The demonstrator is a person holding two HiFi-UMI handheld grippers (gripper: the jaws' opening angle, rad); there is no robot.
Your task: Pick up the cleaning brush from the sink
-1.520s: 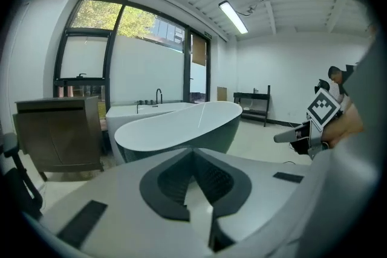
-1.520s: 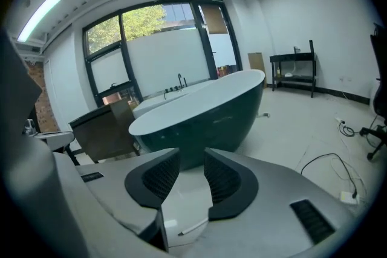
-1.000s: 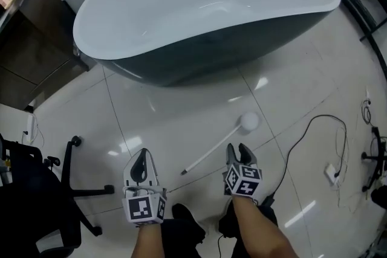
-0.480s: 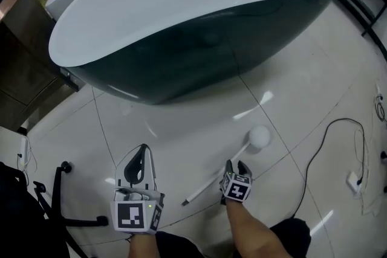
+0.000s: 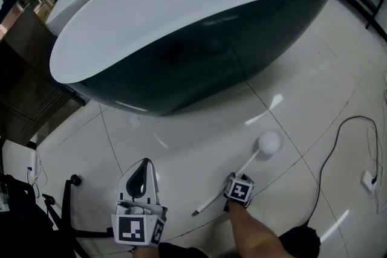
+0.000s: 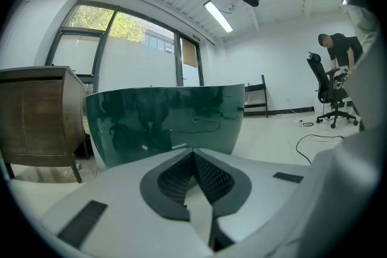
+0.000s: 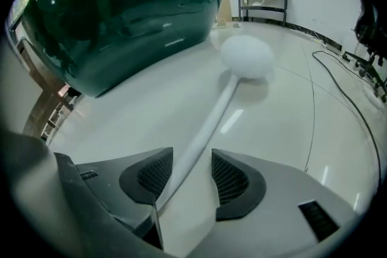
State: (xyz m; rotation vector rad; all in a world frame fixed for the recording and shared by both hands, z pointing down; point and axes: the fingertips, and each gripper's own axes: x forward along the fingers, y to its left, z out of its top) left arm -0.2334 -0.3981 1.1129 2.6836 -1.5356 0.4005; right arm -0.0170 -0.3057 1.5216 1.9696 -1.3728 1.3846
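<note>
View from above a glossy white tiled floor. At far left stands a dark wooden cabinet, and below it is the wheeled base of an office chair.

The left gripper is held low over the floor and points toward the tub. In the left gripper view its tongs are pressed together at the tips with nothing between them.

A large freestanding bathtub, dark green outside and white inside, fills the upper middle.

The cleaning brush is not in any basin. It lies flat on the floor in front of the tub, its round white head toward the tub and its thin white handle running back toward the person.

The right gripper is tilted steeply down over the tail half of the handle. In the right gripper view its tongs stand wide and have just been opening. The handle runs between them, closer to the left pad, and neither pad presses on it.

At far right a black cable snakes across the floor, well apart from the brush.

Likely risks: the thin round handle may roll or skid on the slick tile as the pads close off-centre. A grip this far from the head may also let the head end droop and twist.
</note>
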